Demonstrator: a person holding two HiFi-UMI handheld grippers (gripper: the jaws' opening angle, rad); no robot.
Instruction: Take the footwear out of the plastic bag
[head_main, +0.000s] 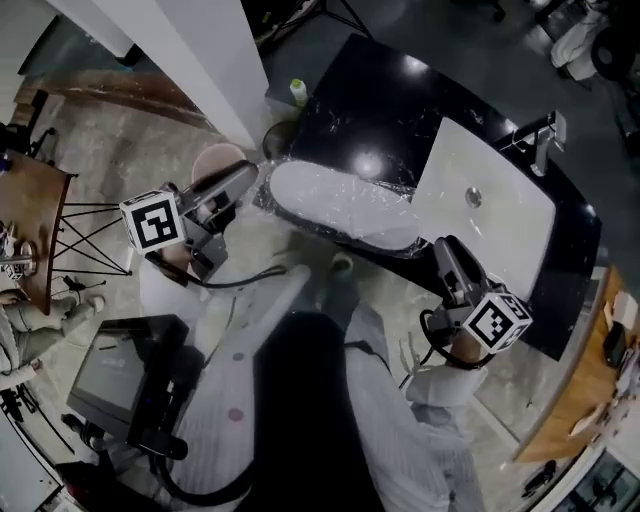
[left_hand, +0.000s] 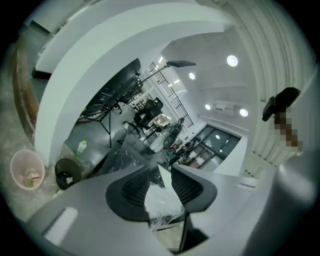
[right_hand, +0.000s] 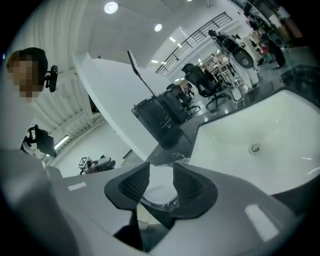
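A white piece of footwear sealed in a clear plastic bag lies along the front edge of the black counter. My left gripper is at the bag's left end. In the left gripper view its jaws stand apart, with crinkled plastic loose between the pads. My right gripper is at the bag's right end. Its jaws are also apart, with the bagged white footwear tip in the gap and not pressed.
A white sink with a faucet sits in the counter to the right. A green-capped bottle, a dark bin and a pale bin stand on the floor at the left, beside a white column.
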